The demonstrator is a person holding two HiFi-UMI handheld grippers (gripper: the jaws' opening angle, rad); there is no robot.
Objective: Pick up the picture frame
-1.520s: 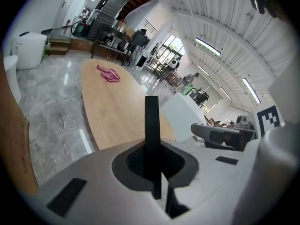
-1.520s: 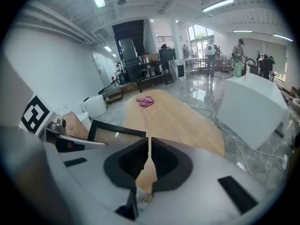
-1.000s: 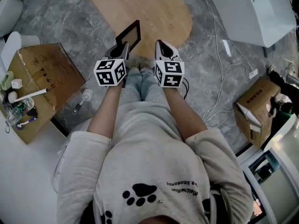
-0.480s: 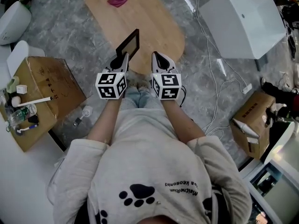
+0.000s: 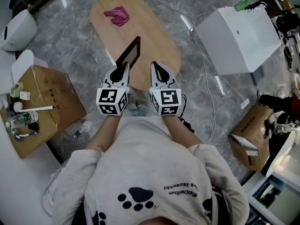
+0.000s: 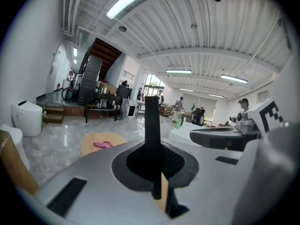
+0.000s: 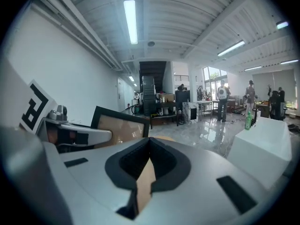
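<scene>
Probably light, stiff yet fragile, the picture frame (image 5: 130, 52) is clamped by its rim between the fingers of the left gripper (image 5: 125, 66), while the right gripper (image 5: 155, 65), beside, is clenched on nothing.

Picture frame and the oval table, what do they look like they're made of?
Picture frame: matte black border, likely painted wood or plastic, I can't tell which. Its pane shows faint reflections, so probably glass or clear plastic.
Oval table: light wood or wood-look laminate, judging by the even warm tan tone and smooth satin surface.
</scene>
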